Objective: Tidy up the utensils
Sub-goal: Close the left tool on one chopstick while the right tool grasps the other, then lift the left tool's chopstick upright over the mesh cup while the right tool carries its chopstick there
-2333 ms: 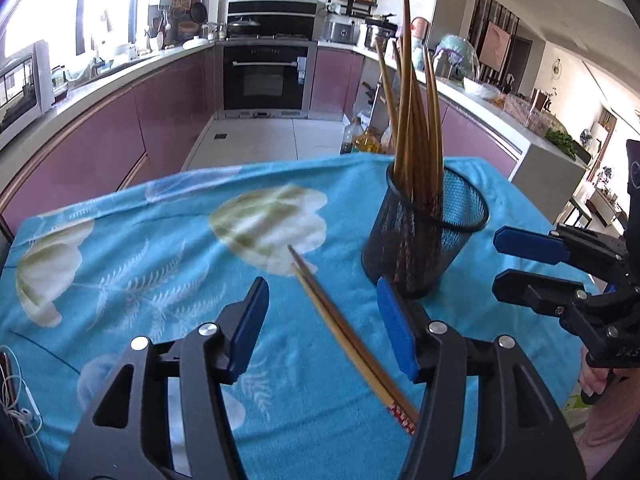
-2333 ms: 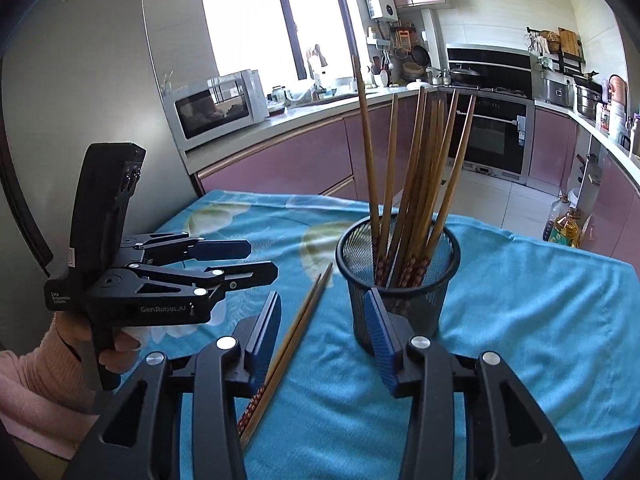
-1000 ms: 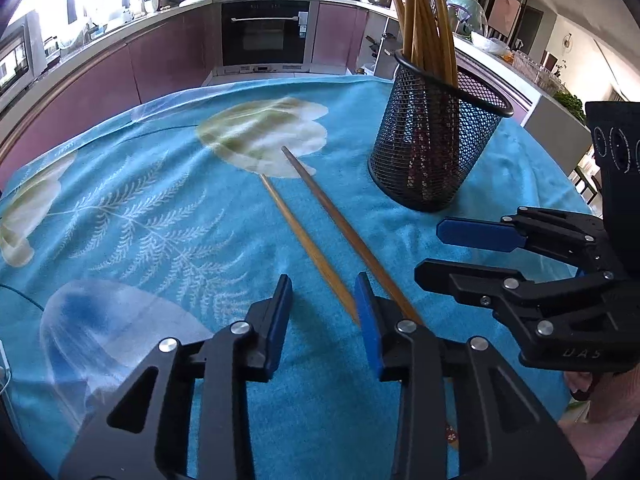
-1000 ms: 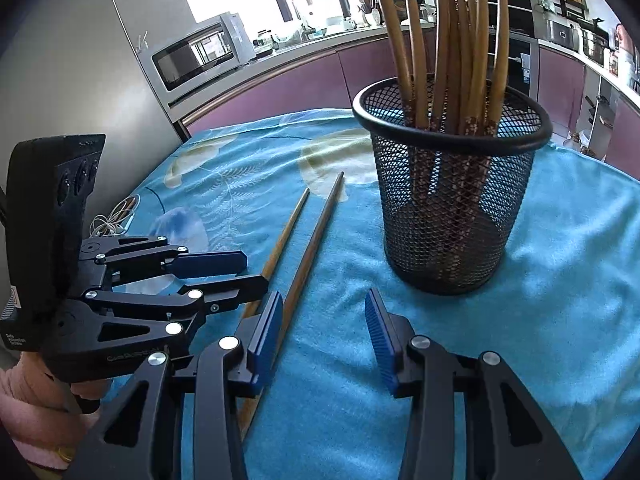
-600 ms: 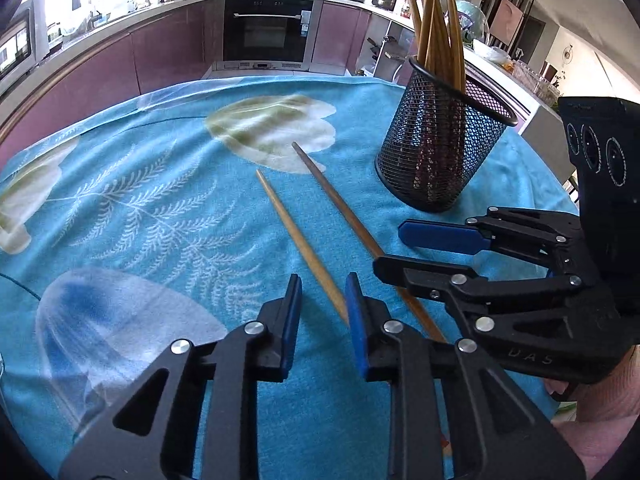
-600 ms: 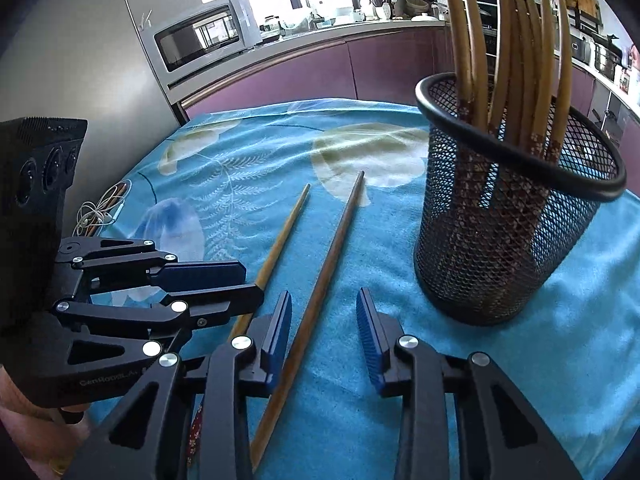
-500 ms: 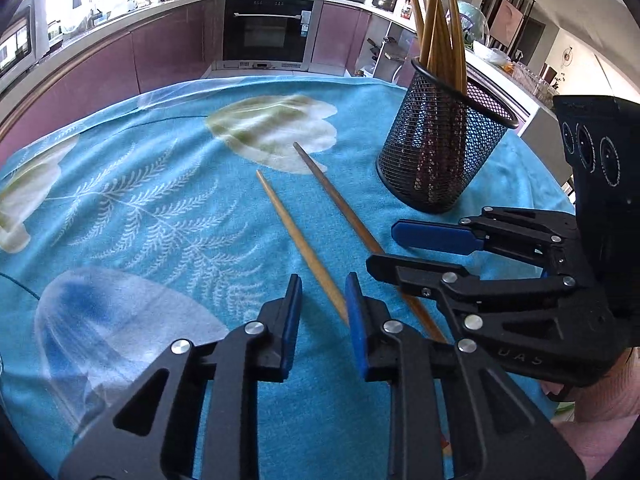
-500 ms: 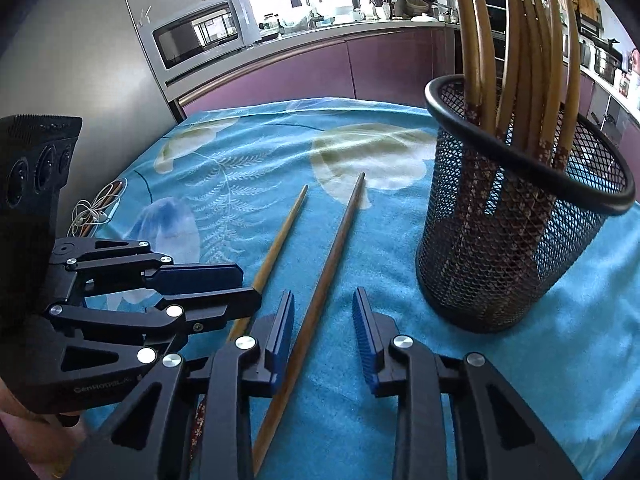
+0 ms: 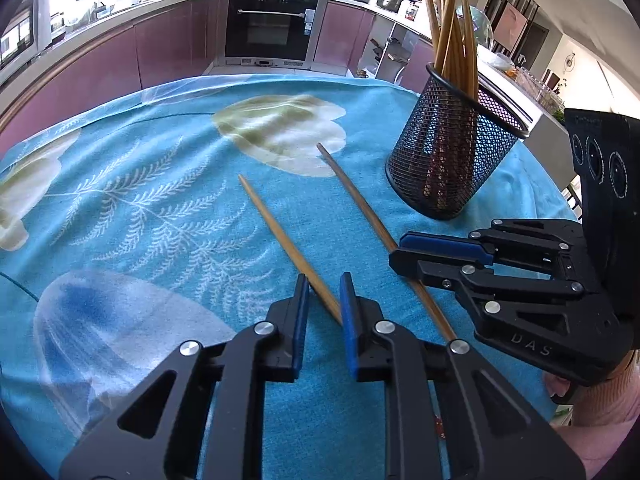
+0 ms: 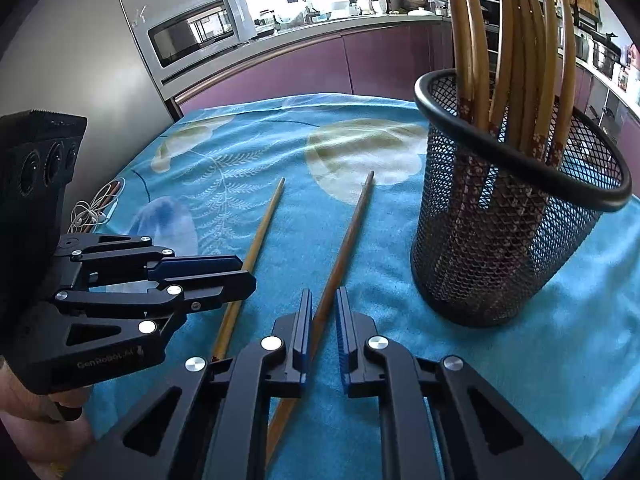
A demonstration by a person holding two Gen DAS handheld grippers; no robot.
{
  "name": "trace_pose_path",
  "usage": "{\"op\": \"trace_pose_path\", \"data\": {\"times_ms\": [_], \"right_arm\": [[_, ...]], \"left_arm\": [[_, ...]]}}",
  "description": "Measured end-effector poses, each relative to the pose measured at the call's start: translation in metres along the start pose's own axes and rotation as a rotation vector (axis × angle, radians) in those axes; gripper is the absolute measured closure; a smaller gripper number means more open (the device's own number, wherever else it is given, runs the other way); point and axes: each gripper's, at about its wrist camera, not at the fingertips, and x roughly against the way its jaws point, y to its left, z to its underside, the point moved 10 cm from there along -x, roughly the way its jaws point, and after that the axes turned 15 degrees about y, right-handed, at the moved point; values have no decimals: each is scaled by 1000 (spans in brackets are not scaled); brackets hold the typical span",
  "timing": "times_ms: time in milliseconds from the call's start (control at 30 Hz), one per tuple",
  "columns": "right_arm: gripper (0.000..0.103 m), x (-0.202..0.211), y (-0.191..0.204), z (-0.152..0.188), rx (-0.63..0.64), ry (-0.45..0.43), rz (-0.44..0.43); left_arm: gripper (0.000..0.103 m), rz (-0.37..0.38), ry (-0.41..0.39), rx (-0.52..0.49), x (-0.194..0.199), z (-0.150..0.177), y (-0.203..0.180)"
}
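A blue floral cloth (image 9: 160, 208) covers the tabletop; purple kitchen cabinets (image 9: 160, 48) at twelve o'clock; both grippers' fingers narrowly apart around chopsticks.

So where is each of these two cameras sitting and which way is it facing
Left wrist: on the left gripper, looking across the table over the lighter chopstick; right gripper alongside.
Right wrist: on the right gripper, straddling the darker chopstick; left gripper alongside.
Shared: both chopsticks, mesh holder, blue tablecloth.

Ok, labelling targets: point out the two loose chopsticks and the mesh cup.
Lighter chopstick (image 9: 280, 236), left wrist view, mid-shaft.
Darker chopstick (image 10: 348, 236), right wrist view, mid-shaft.
Mesh cup (image 10: 492, 240), right wrist view, front wall.
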Motion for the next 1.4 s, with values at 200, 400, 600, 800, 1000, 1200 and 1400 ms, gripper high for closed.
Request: {"op": "trace_pose_path", "data": {"times_ms": [200,400,600,800,1000,1200,1400], "right_arm": [[91,-2,2,-1,18,2,34],[94,-1,-1,0,-13,-6,5],[97,4,-5,2,-35,-13,-25],[97,15,-4,3,-41,-31,-56],[97,25,3,5,-23,-55,-86],[97,42,7,9,-13,-91,-101],[97,64,5,10,-15,-142,-109]], "left_arm": [[85,3,2,11,-4,-5,1],[89,-17,-5,30,-5,-8,-1],[94,-26,-13,56,-6,-9,-2],[95,-17,-15,66,-5,-6,0],[95,-5,-28,63,4,-4,0],[96,12,-53,49,19,-4,-3],[96,45,-80,38,35,-6,-9]]}}
